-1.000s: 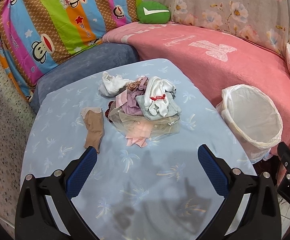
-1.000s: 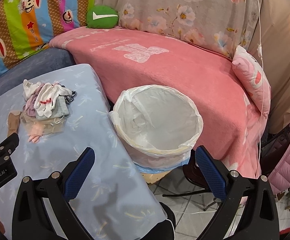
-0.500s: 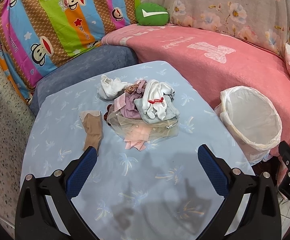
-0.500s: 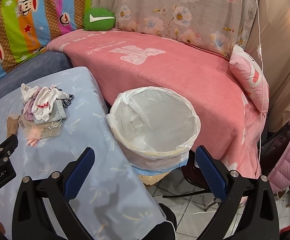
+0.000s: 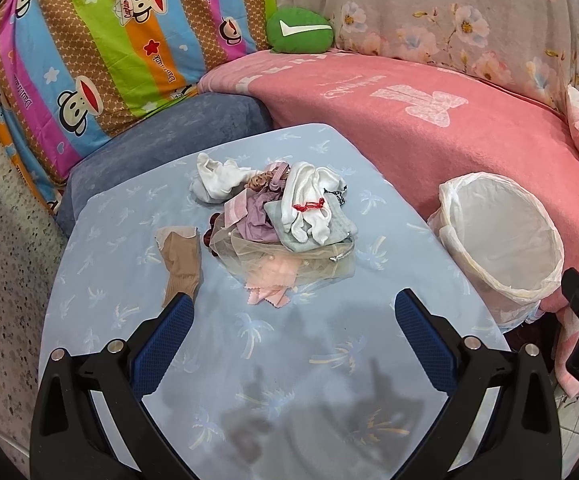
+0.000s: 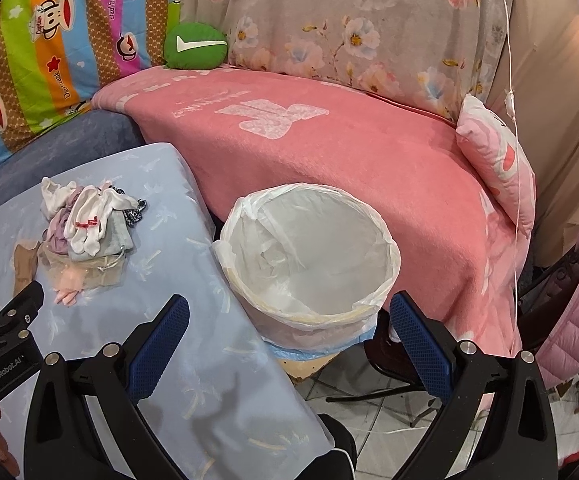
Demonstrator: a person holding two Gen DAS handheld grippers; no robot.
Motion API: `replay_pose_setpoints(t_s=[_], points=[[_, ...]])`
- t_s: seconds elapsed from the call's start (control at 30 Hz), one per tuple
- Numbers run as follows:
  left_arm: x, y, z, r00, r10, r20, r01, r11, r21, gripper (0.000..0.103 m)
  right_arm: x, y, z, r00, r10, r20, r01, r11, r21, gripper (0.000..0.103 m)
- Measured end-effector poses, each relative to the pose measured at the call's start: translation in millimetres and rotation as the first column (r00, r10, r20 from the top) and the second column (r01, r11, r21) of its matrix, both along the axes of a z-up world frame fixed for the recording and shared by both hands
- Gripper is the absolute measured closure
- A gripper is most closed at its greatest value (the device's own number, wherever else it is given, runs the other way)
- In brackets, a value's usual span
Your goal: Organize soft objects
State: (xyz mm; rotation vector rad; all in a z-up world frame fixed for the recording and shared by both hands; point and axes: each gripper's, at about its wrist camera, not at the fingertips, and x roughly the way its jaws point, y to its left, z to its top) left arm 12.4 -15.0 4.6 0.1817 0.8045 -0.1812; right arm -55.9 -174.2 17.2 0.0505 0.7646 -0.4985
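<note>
Several limp garments made a pile (image 5: 285, 216) at the centre of the left view, on the table (image 5: 129, 240); one tan sock (image 5: 179, 262) lay apart, left of centre. Both the left claw (image 5: 291, 320) and the right claw (image 6: 289, 320) stood spread wide, holding nothing. The bin (image 6: 309, 256), mid-frame in the right view, looked empty. These things likely weighed little and would drape; pinching a raised fold, such as the white socks (image 5: 305, 204) on top, seemed safest. Sheer mesh underneath might slip or snag.
</note>
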Motion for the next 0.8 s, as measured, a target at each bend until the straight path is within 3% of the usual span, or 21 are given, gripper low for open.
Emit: replay_pose_setpoints(t_s=[0.47, 0.8], points=[[29, 32, -14, 0.997, 0.064, -0.035, -0.066, 0.997, -0.041, 0.007, 30, 22, -4, 1.000, 0.028, 0.008, -0.028, 0.999, -0.018, 0.006], [59, 74, -32, 0.991, 0.126, -0.048, -0.127, 0.991, -0.029, 0.007, 61, 44, -14, 0.996, 0.086, 0.019, -0.087, 0.995, 0.050, 0.006]])
